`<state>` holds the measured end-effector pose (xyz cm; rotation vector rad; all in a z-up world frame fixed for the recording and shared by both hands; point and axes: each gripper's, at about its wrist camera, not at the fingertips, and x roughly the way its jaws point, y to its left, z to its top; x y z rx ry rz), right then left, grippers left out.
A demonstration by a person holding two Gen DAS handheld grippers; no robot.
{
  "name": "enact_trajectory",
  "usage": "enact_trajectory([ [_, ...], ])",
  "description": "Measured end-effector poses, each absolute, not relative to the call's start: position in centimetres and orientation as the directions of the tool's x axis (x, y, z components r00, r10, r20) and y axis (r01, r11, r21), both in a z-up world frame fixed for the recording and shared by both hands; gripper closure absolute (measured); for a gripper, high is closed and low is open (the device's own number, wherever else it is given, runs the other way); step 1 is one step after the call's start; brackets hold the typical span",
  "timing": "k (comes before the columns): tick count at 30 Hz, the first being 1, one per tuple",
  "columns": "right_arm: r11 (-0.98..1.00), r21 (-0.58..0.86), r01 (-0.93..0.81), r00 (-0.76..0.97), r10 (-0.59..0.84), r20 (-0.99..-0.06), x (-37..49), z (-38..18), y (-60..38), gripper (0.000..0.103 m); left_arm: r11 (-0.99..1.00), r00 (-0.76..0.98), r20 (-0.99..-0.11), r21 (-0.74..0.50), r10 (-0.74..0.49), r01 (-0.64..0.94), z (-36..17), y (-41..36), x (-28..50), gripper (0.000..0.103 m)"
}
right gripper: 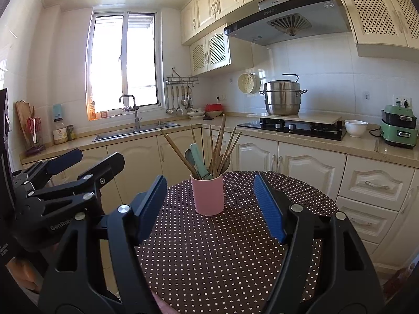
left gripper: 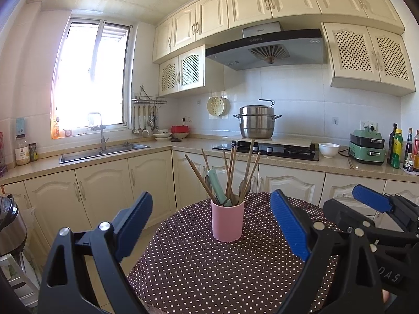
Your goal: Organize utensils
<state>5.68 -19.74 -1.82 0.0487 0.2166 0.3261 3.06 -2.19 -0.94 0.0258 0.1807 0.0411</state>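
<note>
Pink cup point(left gripper: 227, 221) upright near table point(left gripper: 183, 274) centre, packed with chopsticks point(left gripper: 200, 176), spoons, mint handle point(left gripper: 217, 185).

Our left gripper point(left gripper: 212, 225) spread wide, nothing between pads. Right gripper point(right gripper: 210, 206) likewise spread, empty, beside left.

Risks we see:
- cup tall, top-heavy; sideways tug on one stick likely tips it
- splayed sticks cross; pulling one may drag neighbours out
- thin sticks may slip from pads
- grippers close together; may collide

Both wrist views face level across the dotted surface point(left gripper: 209, 274) toward the pink cup point(left gripper: 227, 221), near it; the left view sits leftward of the cup, sharing stove point(right gripper: 293, 127) and sink point(right gripper: 136, 132).
</note>
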Motion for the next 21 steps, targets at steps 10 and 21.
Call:
enact_trajectory([
  [10,0.943,0.099,-0.317,0.916,0.332,-0.225,8.9,-2.2,-20.0,0.034,0.997,0.978,-0.195,0.044,0.072,-0.065,-1.6,-2.3,6.0,0.013],
  [21,0.943,0.123,-0.310,0.891,0.333,-0.307,13.1,-4.9,-20.1,0.031,0.997,0.945,-0.320,0.033,0.073,-0.066,-4.7,-2.1,10.8,0.013],
])
